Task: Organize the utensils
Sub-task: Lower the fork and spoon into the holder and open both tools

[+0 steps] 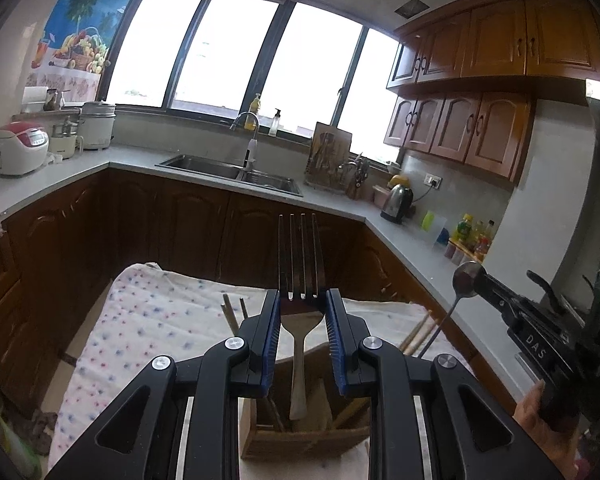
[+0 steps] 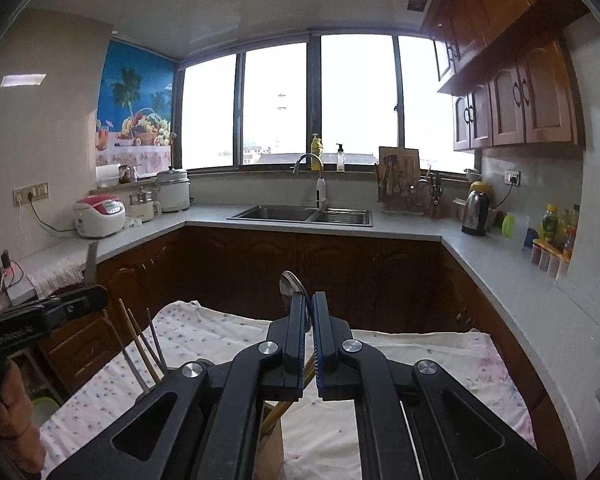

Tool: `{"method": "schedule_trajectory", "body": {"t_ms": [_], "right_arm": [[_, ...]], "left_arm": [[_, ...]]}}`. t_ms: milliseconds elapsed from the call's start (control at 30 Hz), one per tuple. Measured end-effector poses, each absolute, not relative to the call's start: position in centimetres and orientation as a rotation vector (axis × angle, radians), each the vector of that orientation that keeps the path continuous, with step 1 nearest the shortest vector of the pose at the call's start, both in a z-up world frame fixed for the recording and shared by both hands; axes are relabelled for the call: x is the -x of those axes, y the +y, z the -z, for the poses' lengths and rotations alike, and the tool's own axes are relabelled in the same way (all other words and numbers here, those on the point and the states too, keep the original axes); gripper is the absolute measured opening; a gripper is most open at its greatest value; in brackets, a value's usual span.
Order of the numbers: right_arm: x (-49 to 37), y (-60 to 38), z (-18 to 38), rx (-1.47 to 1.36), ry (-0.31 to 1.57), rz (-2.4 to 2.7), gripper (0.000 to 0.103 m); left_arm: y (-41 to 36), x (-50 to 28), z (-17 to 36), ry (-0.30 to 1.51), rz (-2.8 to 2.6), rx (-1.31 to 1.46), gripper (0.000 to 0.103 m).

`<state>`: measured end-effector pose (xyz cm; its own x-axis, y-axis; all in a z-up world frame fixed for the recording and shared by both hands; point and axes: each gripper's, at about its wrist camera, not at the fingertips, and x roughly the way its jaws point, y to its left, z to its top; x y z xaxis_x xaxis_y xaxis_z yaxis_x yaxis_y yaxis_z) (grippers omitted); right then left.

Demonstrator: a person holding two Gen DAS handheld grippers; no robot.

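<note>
In the left wrist view my left gripper (image 1: pixel 302 300) is shut on a metal fork (image 1: pixel 300 264), tines up, its handle reaching down into a wooden utensil box (image 1: pixel 300 436). Chopsticks (image 1: pixel 232 316) stand in the box. My right gripper (image 1: pixel 480 280) shows at the right, shut on a metal spoon (image 1: pixel 466 276) whose handle slants down toward the box. In the right wrist view my right gripper (image 2: pixel 310 312) is shut on the spoon (image 2: pixel 290 284), bowl up. The left gripper (image 2: pixel 80 300) shows at the left edge above chopsticks (image 2: pixel 140 344).
The box stands on a table under a dotted white cloth (image 1: pixel 148 320) (image 2: pixel 400 360). Beyond are dark cabinets, a grey counter with a sink (image 2: pixel 300 214), a kettle (image 2: pixel 475 213), a rice cooker (image 2: pixel 99 216) and bottles (image 2: pixel 556 224).
</note>
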<state>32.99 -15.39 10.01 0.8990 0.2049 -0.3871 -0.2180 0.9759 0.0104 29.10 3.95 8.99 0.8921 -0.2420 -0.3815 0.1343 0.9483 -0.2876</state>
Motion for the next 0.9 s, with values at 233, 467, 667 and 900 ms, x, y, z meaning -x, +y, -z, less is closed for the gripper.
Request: {"method": "schedule_trajectory", "body": {"t_ms": [233, 467, 667, 900], "right_arm": [[-33.1, -13.6, -7.0, 0.108, 0.394, -0.220, 0.003], [-32.3, -13.1, -4.3, 0.102, 0.443, -0.248, 0.003], [-31.7, -12.8, -2.6, 0.094, 0.481, -0.254, 0.003], [-31.5, -13.3, -1.5, 0.068, 0.517, -0.245, 0.003]], "left_arm": [[3.2, -31.5, -5.9, 0.468, 0.193, 0.274, 0.021], [2.7, -31.9, -3.6, 0.485, 0.187, 0.257, 0.021], [2.6, -31.8, -1.4, 0.513, 0.179, 0.264, 0.021], [2.5, -32.0, 0.3, 0.539, 0.168, 0.266, 0.021]]}}
